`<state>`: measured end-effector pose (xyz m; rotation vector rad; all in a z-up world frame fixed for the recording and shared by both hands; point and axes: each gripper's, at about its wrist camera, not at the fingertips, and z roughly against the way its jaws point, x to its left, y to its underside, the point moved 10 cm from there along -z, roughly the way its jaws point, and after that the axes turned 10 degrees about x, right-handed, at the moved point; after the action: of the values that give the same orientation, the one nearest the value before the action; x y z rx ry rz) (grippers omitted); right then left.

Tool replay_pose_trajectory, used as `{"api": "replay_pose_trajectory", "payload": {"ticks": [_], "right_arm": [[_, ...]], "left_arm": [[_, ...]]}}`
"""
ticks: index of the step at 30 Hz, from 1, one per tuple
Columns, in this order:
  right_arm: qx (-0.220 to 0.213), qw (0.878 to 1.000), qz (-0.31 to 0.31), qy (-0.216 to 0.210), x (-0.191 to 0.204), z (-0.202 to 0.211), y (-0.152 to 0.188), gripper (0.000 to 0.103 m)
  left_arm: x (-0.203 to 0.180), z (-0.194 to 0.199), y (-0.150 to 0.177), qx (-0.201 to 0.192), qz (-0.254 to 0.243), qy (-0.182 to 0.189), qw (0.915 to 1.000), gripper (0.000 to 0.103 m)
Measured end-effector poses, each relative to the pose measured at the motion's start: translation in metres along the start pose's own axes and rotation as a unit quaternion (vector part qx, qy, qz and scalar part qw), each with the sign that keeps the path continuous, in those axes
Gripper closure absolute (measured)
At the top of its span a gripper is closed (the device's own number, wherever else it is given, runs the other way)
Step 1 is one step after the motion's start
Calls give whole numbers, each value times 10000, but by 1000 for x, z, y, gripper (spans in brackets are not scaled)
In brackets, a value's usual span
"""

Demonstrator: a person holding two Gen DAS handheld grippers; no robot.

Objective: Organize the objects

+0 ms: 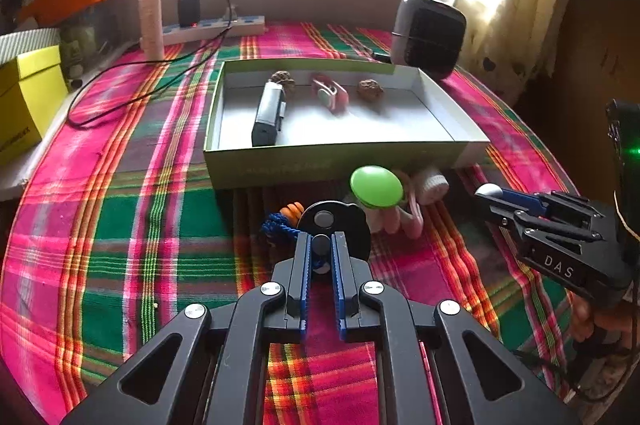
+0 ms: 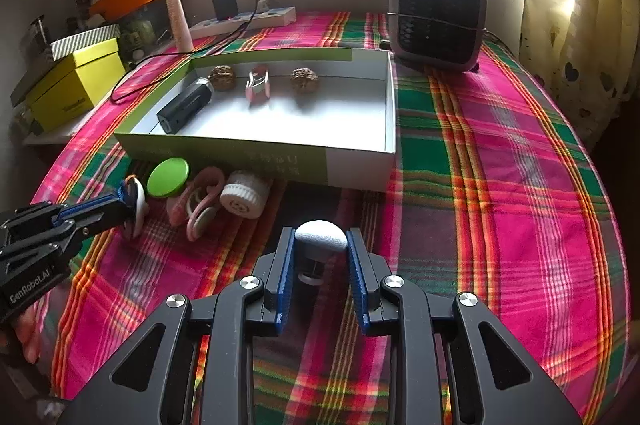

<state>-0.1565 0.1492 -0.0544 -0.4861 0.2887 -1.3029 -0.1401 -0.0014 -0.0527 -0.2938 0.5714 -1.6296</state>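
A: Plaid cloth (image 2: 500,185) over the whole table, pink, green and orange bands. Nearest in: right gripper (image 2: 321,245) clamped on a grey-white knob-topped piece (image 2: 321,234), held just above the cloth.

B: Left gripper (image 1: 321,245) pinched on a black disc (image 1: 334,225), blue cord (image 1: 278,229) and orange ring (image 1: 292,213) bunched at its left. Exact contact hard to judge, fingers covering the disc's lower edge.

A: Just beyond, green round cap (image 2: 168,177), pink clips (image 2: 200,203), white ribbed cap (image 2: 244,199), all against the near wall of the shallow box (image 2: 352,165).

B: Inside the box: dark rectangular gadget (image 2: 184,105), two walnuts (image 2: 305,78), pink clip (image 2: 258,85).

A: Behind: grey fan heater (image 2: 438,15), power strip (image 2: 244,19) with charger, yellow box (image 2: 76,81), window, curtain at right.
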Motion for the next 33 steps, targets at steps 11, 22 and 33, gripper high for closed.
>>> {"api": "replay_pose_trajectory", "payload": {"ticks": [11,22,33], "right_arm": [[32,10000,-24,-29,0,-2,1,77],[50,10000,-42,-49,-2,-4,1,77],[51,10000,-27,-22,-1,-5,0,77]], "left_arm": [[-1,-7,-1,65,-38,46,10000,61],[-8,-19,-6,148,40,205,9997,60],[-9,-22,-10,113,20,133,9998,65]]}}
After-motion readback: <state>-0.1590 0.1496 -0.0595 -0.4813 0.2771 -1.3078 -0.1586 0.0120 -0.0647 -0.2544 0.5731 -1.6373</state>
